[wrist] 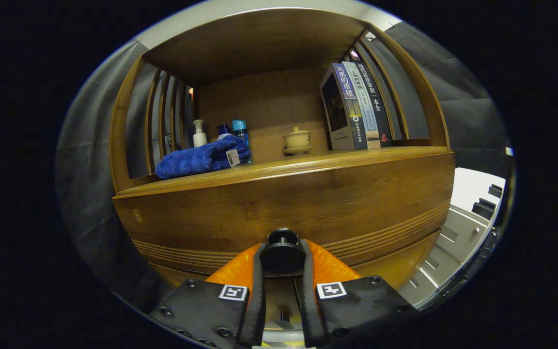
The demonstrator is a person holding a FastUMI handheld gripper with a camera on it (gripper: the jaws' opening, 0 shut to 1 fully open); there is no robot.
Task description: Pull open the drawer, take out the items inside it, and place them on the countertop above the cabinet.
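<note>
Drawer front (284, 203), the wide wooden panel under the countertop (308, 162), sits closed and flush with the cabinet, directly ahead of the fingers. Its contents are hidden, nothing taken out yet. Black round knob (283, 254) low on that panel is between the two fingers; gripper (283, 257) is narrowed around it, both fingers look pressed on its sides, so I read it as clamped on the knob.

Risks, as judged: grip is on a small round knob, so a pull that isn't straight back could let the fingers slide off. Pulling at an angle could bind the drawer in its rails. A hard yank could shake the shelf items.

Countertop is already crowded: blue folded towel (201, 160) on the left, bottles (221, 133) just behind it, lidded ceramic cup (297, 139) near the middle, upright books (356, 109) on the right. Free spots are small, so placing items later could knock the cup or tip a book.
</note>
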